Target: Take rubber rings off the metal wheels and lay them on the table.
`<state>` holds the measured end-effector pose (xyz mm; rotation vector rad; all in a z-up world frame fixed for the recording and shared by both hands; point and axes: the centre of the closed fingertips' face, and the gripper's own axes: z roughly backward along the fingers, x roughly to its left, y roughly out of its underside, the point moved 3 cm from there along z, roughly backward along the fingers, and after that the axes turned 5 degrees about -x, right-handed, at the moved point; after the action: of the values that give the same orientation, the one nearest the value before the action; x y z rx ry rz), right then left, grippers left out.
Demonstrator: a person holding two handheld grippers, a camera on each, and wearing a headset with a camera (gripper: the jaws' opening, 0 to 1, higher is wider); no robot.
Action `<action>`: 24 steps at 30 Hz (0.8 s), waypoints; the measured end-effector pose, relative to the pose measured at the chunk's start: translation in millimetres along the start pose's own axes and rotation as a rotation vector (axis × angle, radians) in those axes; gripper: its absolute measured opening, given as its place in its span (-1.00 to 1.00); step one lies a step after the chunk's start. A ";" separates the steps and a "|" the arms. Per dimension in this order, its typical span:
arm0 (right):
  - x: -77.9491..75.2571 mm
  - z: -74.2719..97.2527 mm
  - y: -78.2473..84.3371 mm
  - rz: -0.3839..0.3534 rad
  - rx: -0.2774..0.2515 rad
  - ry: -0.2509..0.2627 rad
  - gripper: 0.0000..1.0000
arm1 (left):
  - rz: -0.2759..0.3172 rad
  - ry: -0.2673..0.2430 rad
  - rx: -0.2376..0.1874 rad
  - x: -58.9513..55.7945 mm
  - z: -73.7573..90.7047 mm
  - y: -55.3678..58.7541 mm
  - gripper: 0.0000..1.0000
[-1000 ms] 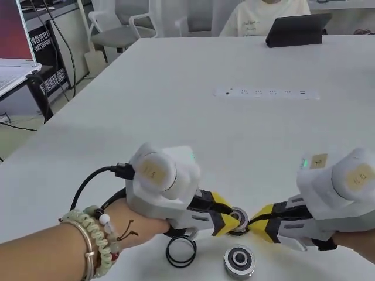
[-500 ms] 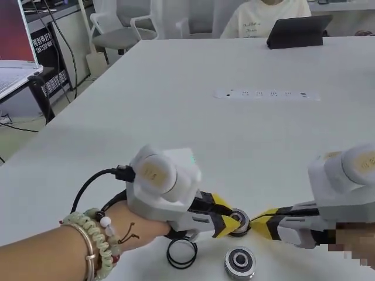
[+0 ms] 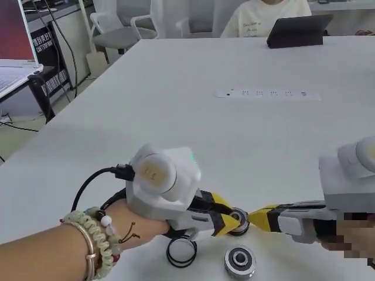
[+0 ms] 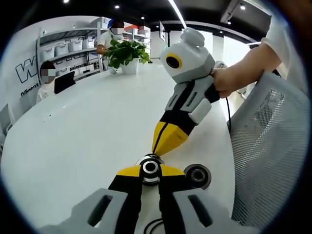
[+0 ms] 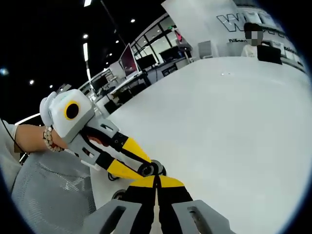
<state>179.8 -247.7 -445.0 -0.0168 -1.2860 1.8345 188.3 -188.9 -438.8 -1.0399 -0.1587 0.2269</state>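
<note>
My left gripper (image 3: 233,222) (image 4: 150,171) is shut on a small metal wheel (image 3: 239,218) (image 4: 150,166) just above the white table. My right gripper (image 3: 252,218) (image 5: 156,182) comes in from the right, jaws shut, its yellow tip touching that wheel's rim (image 5: 152,168). I cannot tell whether it pinches a rubber ring there. In the left gripper view the right gripper (image 4: 157,146) points down at the wheel. A second wheel (image 3: 239,261) (image 4: 197,175) lies flat near the table's front edge. A loose black rubber ring (image 3: 181,252) lies on the table below my left hand.
A white power strip (image 3: 266,93) lies mid-table. A person sits behind a dark tablet (image 3: 297,29) at the far side. Chairs and a desk stand off to the left. A mesh chair back (image 4: 265,146) is close to the table's near edge.
My right gripper has drawn back to the right and lower, its tip staying at the wheel. The left gripper, held wheel, loose ring and second wheel keep their places.
</note>
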 end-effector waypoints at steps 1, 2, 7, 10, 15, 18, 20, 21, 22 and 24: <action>1.2 0.1 -0.4 -0.002 0.002 0.000 -1.00 | -0.003 0.000 0.000 0.1 0.0 0.0 -0.87; 2.0 -0.2 -0.8 0.001 0.003 0.000 -1.00 | -0.004 0.001 0.000 0.5 0.2 0.0 -0.87; 5.6 -3.0 -3.6 0.001 0.006 -0.004 -1.00 | -0.008 0.000 0.002 1.6 1.0 -0.3 -0.87; 8.1 -4.7 -5.0 0.000 0.008 -0.010 -1.00 | -0.010 -0.002 0.003 2.2 1.6 -0.4 -0.87; 10.8 -6.3 -7.8 0.016 0.007 -0.020 -1.00 | -0.011 0.000 0.004 3.1 1.7 -0.5 -0.87; 12.2 -7.4 -8.2 0.029 0.009 -0.023 -1.00 | -0.010 0.000 0.003 3.3 1.7 -0.5 -0.87; 13.3 -8.3 -8.5 0.041 0.013 -0.023 -1.00 | -0.008 0.000 0.002 3.5 1.7 -0.4 -0.86; 14.4 -8.4 -8.5 0.047 0.013 -0.024 -1.00 | -0.007 0.001 0.002 3.6 1.7 -0.4 -0.86; 15.3 -8.3 -8.9 0.048 0.012 -0.026 -1.00 | -0.007 0.001 0.002 3.5 1.7 -0.3 -0.86; 16.6 -8.2 -9.2 0.046 0.009 -0.032 -1.00 | -0.007 0.002 0.002 3.4 1.8 -0.3 -0.86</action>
<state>179.1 -229.9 -434.5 -0.0127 -1.3095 1.8863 191.2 -186.6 -437.6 -1.0379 -0.1602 0.2200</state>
